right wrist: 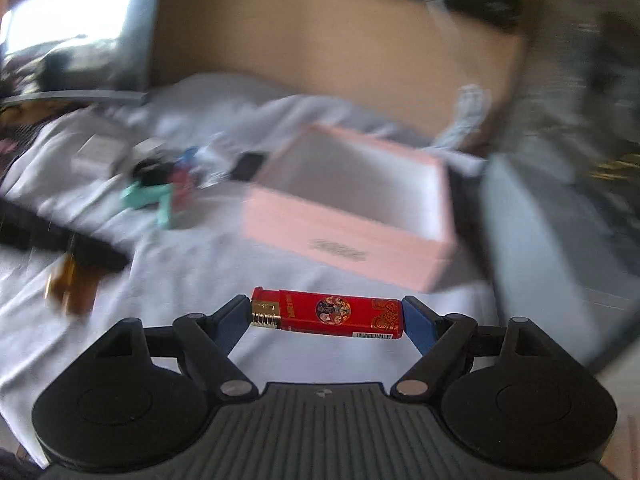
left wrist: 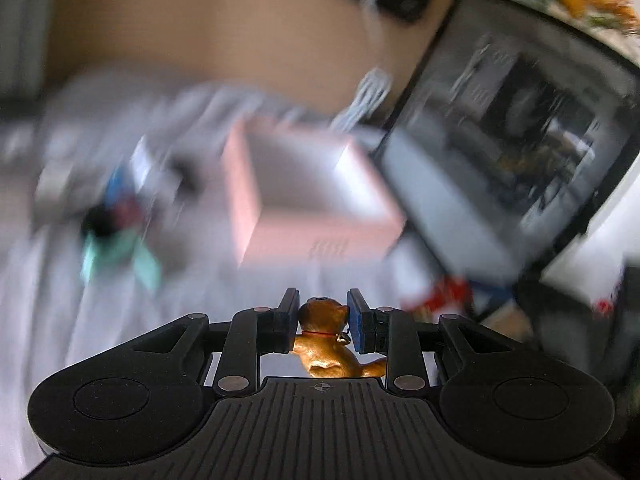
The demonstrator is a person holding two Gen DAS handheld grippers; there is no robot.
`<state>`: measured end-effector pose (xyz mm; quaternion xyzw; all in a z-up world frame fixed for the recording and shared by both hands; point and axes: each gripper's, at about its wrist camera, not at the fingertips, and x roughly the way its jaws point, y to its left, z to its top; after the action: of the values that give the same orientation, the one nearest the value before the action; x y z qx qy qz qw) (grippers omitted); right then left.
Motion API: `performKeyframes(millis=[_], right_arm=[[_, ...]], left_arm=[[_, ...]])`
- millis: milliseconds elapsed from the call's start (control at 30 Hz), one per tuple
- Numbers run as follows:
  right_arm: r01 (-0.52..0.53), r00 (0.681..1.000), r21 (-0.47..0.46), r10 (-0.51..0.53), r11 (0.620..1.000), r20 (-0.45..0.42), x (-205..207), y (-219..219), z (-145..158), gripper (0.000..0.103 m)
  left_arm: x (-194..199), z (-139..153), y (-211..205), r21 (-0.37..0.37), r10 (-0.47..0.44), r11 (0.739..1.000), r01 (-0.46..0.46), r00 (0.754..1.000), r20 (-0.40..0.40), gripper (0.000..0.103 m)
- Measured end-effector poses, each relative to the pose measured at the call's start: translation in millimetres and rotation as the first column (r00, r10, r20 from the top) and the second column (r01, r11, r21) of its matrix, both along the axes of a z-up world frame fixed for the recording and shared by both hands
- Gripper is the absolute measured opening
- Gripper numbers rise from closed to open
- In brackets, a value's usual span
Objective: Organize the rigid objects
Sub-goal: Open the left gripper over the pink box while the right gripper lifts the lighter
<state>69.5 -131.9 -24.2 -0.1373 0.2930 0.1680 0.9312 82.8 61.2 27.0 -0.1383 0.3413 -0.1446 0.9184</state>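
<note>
My left gripper point(left wrist: 323, 316) is shut on a small golden-brown cat figurine point(left wrist: 326, 340) with a red collar, held above the white sheet. An open pink box point(left wrist: 312, 196) lies ahead of it, white inside and empty as far as I see. My right gripper point(right wrist: 326, 316) is shut on a red lighter point(right wrist: 328, 314), gripped end to end and held crosswise. The same pink box point(right wrist: 352, 216) lies ahead and slightly right in the right wrist view. Both views are motion-blurred.
A pile of small items with a teal object point(left wrist: 116, 256) point(right wrist: 152, 198) lies left of the box. A dark framed screen point(left wrist: 516, 148) leans at the right. A brown headboard point(right wrist: 328, 48) stands behind. A dark bar point(right wrist: 60, 240) and an amber object point(right wrist: 68, 284) lie at the left.
</note>
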Motion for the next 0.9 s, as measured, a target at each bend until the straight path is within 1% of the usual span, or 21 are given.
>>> performKeyframes(millis=[100, 200, 267, 300, 333, 400, 500, 600, 667, 733, 767, 833, 900], right_arm=[[0.060, 0.998, 0.046, -0.061, 0.997, 0.028, -2.3, -25.8, 10.2, 0.082], [0.091, 0.995, 0.077, -0.093, 0.993, 0.031, -4.3, -39.3, 12.0, 0.082], [0.108, 0.994, 0.094, -0.110, 0.990, 0.014, -3.6, -43.3, 8.7, 0.082], [0.115, 0.993, 0.100, -0.116, 0.988, 0.005, -3.5, -44.1, 6.4, 0.082], [0.123, 0.992, 0.108, -0.123, 0.987, -0.005, -1.8, -45.9, 4.3, 0.082], [0.136, 0.991, 0.110, -0.134, 0.985, -0.026, -0.9, -47.4, -0.4, 0.082], [0.145, 0.989, 0.117, -0.140, 0.982, -0.052, -2.7, -50.5, -7.0, 0.082], [0.128, 0.989, 0.125, -0.118, 0.984, -0.086, 9.0, -45.6, -13.4, 0.082], [0.111, 0.990, 0.125, -0.100, 0.986, -0.095, 19.9, -39.5, -14.1, 0.082], [0.088, 0.994, 0.120, -0.079, 0.989, -0.077, 33.4, -30.8, -9.4, 0.082], [0.075, 0.996, 0.113, -0.069, 0.991, -0.058, 41.7, -25.7, -5.6, 0.082], [0.050, 0.999, 0.101, -0.049, 0.994, -0.013, 60.6, -13.6, 3.7, 0.082], [0.035, 0.999, 0.105, -0.037, 0.994, 0.011, 80.5, -4.4, 11.8, 0.082]], left_arm=[[38.9, 36.5, -12.6, 0.026, -0.012, 1.000, 0.009, 0.993, 0.118, 0.029], [85.3, 57.8, -21.2, 0.008, 0.018, 1.000, -0.020, 0.982, 0.190, 0.029], [111.6, 57.0, -23.2, 0.006, 0.038, 0.999, -0.040, 0.981, 0.192, 0.029], [120.2, 52.6, -23.4, 0.003, 0.075, 0.997, -0.077, 0.978, 0.193, 0.028], [125.1, 48.2, -23.1, -0.003, 0.110, 0.994, -0.112, 0.974, 0.197, 0.028], [127.5, 38.6, -19.1, -0.017, 0.128, 0.992, -0.127, 0.972, 0.195, 0.028], [123.9, 19.8, -12.8, -0.041, 0.125, 0.992, -0.120, 0.981, 0.149, 0.028], [102.6, -1.8, -0.8, -0.021, 0.148, 0.989, -0.147, 0.987, 0.056, 0.028], [81.5, -19.6, 6.0, -0.002, 0.184, 0.983, -0.184, 0.983, -0.024, 0.028], [58.7, -38.4, 14.1, 0.002, 0.228, 0.973, -0.229, 0.967, -0.118, 0.027], [47.1, -47.4, 18.2, -0.008, 0.235, 0.971, -0.239, 0.959, -0.156, 0.025], [21.9, -59.6, 27.9, -0.030, 0.225, 0.972, -0.234, 0.958, -0.181, 0.024], [-2.2, -67.7, 32.9, -0.004, 0.235, 0.971, -0.239, 0.956, -0.177, 0.024]])
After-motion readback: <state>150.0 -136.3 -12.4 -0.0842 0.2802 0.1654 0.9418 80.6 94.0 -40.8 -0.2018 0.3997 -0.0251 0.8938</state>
